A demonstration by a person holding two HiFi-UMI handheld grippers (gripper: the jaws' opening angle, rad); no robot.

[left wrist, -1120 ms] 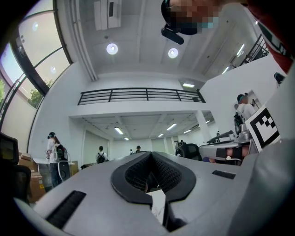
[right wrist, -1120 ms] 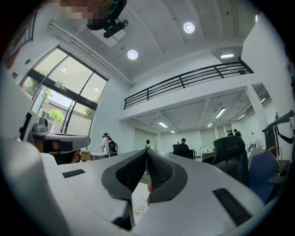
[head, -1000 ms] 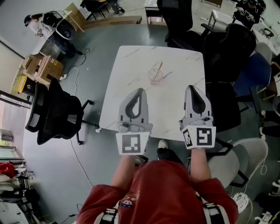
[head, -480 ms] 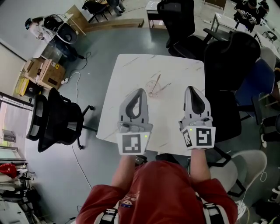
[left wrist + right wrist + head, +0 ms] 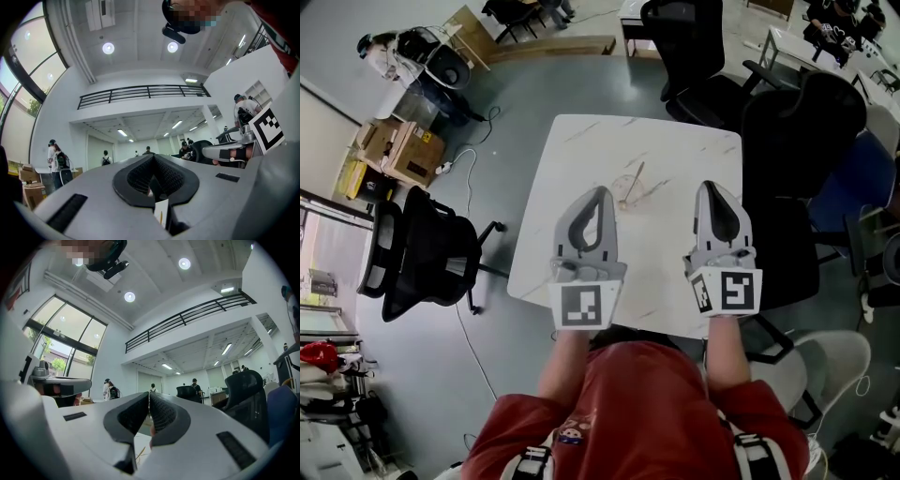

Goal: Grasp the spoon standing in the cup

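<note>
A clear cup (image 5: 629, 192) stands on the white marble table (image 5: 581, 150), with a thin light-coloured spoon (image 5: 636, 178) leaning in it. In the head view my left gripper (image 5: 599, 193) hangs over the table with its tip just left of the cup, apart from it. My right gripper (image 5: 712, 187) is further right, near the table's right edge. Both point slightly upward, jaws closed tip to tip with nothing between them. In the left gripper view (image 5: 152, 157) and the right gripper view (image 5: 148, 393) the jaws fill the lower picture and hide the cup.
A black office chair (image 5: 417, 253) stands left of the table and two more (image 5: 797, 131) at its right and far side. Cardboard boxes (image 5: 394, 145) sit on the floor at the far left. Distant people (image 5: 110, 390) stand in the hall.
The table and cup have slid nearer in the head view as both grippers moved forward over the table. The left tip now lies level with the cup. Both stay shut.
</note>
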